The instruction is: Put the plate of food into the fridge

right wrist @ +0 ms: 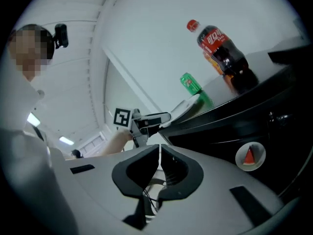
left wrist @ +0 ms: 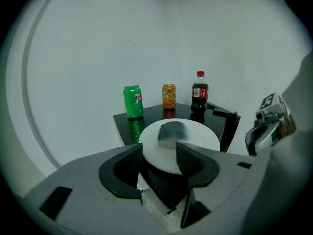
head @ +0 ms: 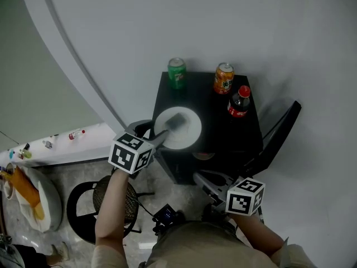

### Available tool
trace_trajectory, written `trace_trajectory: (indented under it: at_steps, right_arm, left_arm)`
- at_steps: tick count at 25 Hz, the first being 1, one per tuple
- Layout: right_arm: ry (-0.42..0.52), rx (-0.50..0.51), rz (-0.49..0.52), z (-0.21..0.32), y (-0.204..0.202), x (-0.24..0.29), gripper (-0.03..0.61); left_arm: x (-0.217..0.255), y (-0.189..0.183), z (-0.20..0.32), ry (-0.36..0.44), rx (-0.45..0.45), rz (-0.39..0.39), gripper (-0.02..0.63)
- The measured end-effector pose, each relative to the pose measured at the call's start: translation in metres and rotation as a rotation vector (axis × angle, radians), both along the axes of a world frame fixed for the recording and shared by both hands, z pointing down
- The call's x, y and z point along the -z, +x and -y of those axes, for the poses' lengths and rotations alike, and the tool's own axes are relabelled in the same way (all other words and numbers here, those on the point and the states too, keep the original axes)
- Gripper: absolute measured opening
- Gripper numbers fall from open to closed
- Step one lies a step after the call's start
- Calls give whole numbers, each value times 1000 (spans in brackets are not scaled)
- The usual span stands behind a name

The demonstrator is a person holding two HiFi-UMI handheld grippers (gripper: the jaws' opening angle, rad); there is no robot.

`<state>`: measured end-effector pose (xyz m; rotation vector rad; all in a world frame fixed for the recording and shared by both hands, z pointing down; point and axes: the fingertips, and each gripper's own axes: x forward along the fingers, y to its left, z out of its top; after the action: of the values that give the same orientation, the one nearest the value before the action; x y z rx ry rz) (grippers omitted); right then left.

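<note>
Left gripper point(left wrist: 159, 153): jaws clamped on the near rim of the white plate point(left wrist: 195, 136), one jaw on each side of the rim, the plate held roughly level. On the plate lies one dark, blurred piece of food point(left wrist: 172, 131), about centred. From the head view the plate sits over the front left part of the black fridge point(head: 223, 138) top; cannot tell whether it rests on that top or hangs just above it. Right gripper point(right wrist: 160, 153): jaws closed together, nothing between them, held low in front of the fridge's right side and well apart from the plate. Beside it, the black door panel point(head: 281, 130) stands swung out at the fridge's right. A round sticker point(right wrist: 250, 155) with a red wedge shows on a dark surface of the fridge in the right gripper view. Along the back of the fridge top, all upright: green can point(head: 177, 72) at the left, orange can point(head: 223, 78) right of it, cola bottle point(head: 239, 102) with a red cap nearest the door side. Pale wall behind.
</note>
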<state>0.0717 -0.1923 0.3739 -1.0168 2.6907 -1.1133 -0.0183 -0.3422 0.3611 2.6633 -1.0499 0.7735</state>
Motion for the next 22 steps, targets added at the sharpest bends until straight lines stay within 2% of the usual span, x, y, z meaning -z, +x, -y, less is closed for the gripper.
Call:
trace_trajectory:
  at_steps: [6,7,9,11,17,22]
  right_arm:
    - [-61,-39,123,26,-15,10,23]
    - [-73,-44,141,28,-17,11,32]
    - [-101,-53,185,32,-20,13,92]
    - [-127,-74,229,36,-21,15,112]
    - [-150,-140,209,49,-20,15,115]
    - [-172,-180,250,58,-20,16,114]
  left_arm:
    - [0,3,-5,-5,-46,-8,218]
    - [0,3,-6,-8,-55,-9,218]
    - [-1,4,-8,-11,-69,-14,218]
    - [-1,4,-10,-11,-78,-21,218]
    - [0,5,-12,-11,-110,-32,218]
    - [1,8,-17,-10,-137,-39,216]
